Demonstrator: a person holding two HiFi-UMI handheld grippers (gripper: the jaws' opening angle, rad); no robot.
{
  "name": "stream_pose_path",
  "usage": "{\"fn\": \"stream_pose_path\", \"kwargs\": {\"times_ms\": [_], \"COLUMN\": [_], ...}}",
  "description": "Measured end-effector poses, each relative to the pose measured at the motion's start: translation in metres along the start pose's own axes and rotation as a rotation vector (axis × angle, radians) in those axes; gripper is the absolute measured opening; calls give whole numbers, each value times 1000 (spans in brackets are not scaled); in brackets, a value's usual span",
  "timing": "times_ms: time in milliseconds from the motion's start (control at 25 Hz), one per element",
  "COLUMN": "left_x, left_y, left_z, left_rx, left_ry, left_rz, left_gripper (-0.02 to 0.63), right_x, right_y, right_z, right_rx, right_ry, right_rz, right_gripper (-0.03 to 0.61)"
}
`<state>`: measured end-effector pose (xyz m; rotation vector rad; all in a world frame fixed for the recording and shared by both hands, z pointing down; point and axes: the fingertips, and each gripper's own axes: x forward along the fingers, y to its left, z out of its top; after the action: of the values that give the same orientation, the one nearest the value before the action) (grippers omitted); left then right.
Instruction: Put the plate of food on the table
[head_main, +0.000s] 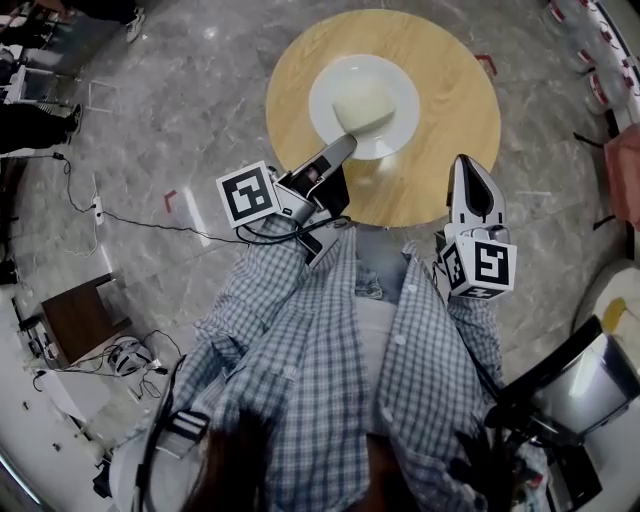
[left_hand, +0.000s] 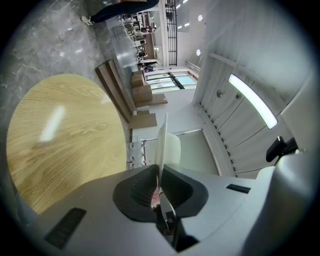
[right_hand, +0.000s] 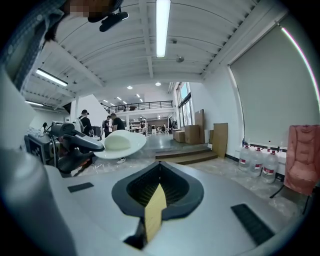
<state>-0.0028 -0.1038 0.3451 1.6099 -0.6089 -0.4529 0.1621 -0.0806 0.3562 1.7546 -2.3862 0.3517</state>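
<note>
A white plate (head_main: 392, 82) with a pale mound of food (head_main: 362, 103) hangs over the round wooden table (head_main: 455, 115). My left gripper (head_main: 345, 142) is shut on the plate's near rim. In the left gripper view the plate (left_hand: 162, 137) shows edge-on between the jaws, with the food (left_hand: 173, 149) on its right face and the table (left_hand: 65, 135) at left. In the right gripper view the plate (right_hand: 131, 146) and food (right_hand: 117, 141) are in the air, held by the left gripper (right_hand: 95, 146). My right gripper (head_main: 468, 165) is shut and empty at the table's near right edge.
A brown stool (head_main: 80, 315) and cables lie on the marble floor to the left. In the right gripper view, water bottles (right_hand: 257, 160) and a pink chair (right_hand: 302, 160) stand at right, with cardboard boxes (right_hand: 187, 134) and people farther back.
</note>
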Motion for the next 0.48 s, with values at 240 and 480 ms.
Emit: {"fn": "stream_pose_path", "kwargs": {"times_ms": [240, 480], "left_x": [3, 4], "left_y": [-8, -7], "left_z": [0, 0], "left_rx": [0, -10], "left_ry": [6, 16], "left_rz": [-18, -41], "left_gripper": [21, 21], "right_x": [2, 2], "right_y": [1, 3], "right_z": [11, 7], "right_rx": [9, 27], "right_ry": [-20, -15], "right_rz": [2, -3], "right_gripper": [6, 6]}}
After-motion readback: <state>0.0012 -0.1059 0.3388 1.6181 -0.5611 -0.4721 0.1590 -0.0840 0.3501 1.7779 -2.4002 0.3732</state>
